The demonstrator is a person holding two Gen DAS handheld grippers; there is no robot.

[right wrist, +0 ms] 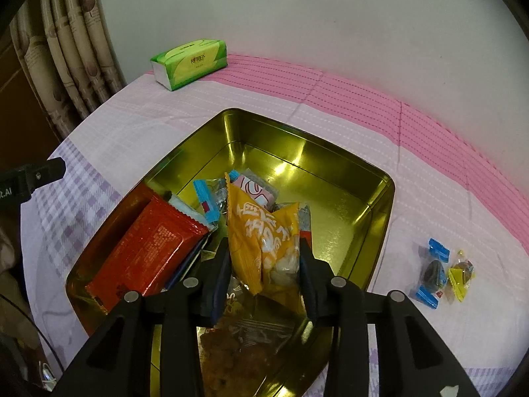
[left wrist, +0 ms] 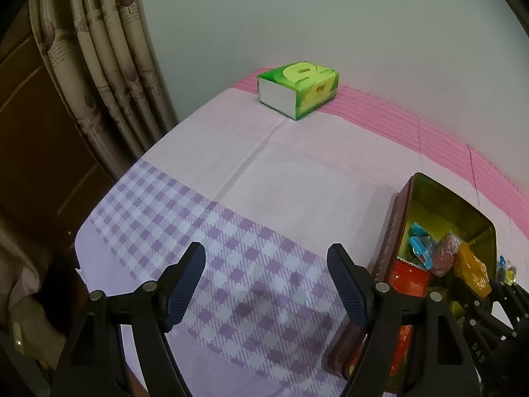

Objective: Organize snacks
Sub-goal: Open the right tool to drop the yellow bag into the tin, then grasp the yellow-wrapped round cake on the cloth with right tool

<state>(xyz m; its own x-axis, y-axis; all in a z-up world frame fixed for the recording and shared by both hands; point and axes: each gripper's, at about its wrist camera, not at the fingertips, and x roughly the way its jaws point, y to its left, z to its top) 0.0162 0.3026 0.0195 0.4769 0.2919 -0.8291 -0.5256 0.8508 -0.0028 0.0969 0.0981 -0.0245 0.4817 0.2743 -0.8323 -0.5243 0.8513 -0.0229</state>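
Observation:
A gold-lined tin [right wrist: 330,168] sits on the cloth-covered table; it also shows at the right of the left wrist view [left wrist: 443,195]. It holds a red packet [right wrist: 148,251], blue-wrapped candies [right wrist: 206,198], a pink packet [right wrist: 254,188] and a clear bag of brown snacks [right wrist: 238,354]. My right gripper [right wrist: 264,264] is shut on a yellow snack packet [right wrist: 261,231] and holds it over the tin. My left gripper [left wrist: 266,284] is open and empty above the checked cloth, left of the tin. Two wrapped candies, one blue [right wrist: 433,271] and one yellow [right wrist: 461,273], lie on the cloth right of the tin.
A green tissue box [left wrist: 299,89] stands at the table's far edge by the wall; it also shows in the right wrist view [right wrist: 190,63]. A curtain [left wrist: 99,66] hangs at the left, past the table's left edge.

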